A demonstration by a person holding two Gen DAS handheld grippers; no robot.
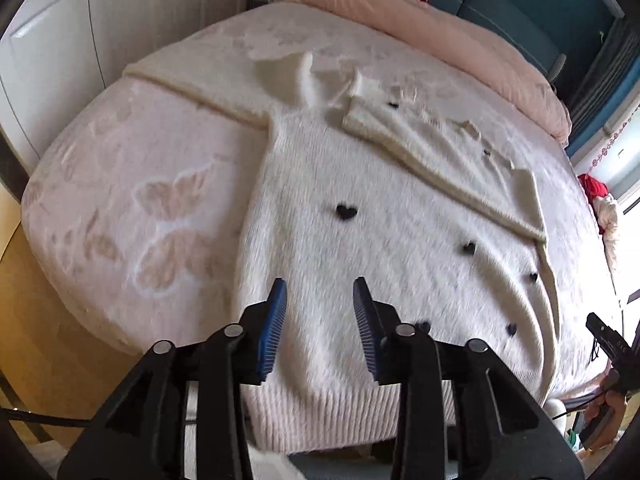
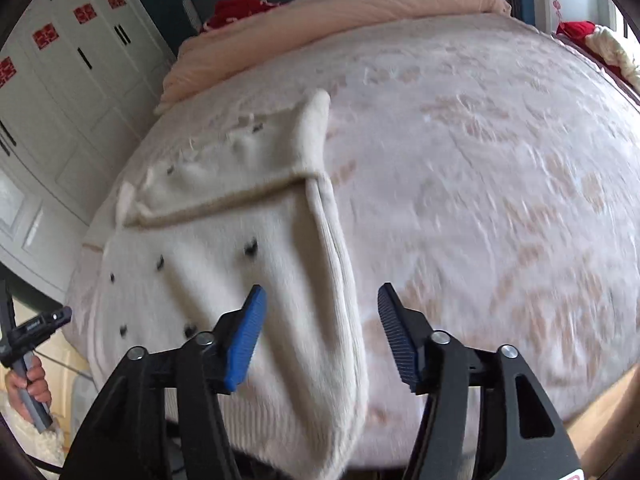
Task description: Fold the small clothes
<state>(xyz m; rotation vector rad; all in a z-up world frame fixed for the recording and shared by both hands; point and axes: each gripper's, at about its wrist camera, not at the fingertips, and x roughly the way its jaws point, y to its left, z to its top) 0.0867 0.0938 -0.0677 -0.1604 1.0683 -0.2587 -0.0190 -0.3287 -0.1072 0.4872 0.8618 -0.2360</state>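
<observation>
Below both open tongs (image 1: 320, 292), sweater (image 1: 360, 240).

Home bedroom, bed (image 1: 120, 208) with butterfly-patterned cover filling the frame, pink duvet (image 1: 460, 40) at top, white wardrobe (image 2: 60, 100) upper left

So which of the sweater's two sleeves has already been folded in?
The sleeve on the right in the left wrist view: it lies folded across the white sweater's chest. The other sleeve stretches straight out over the bedspread.
</observation>
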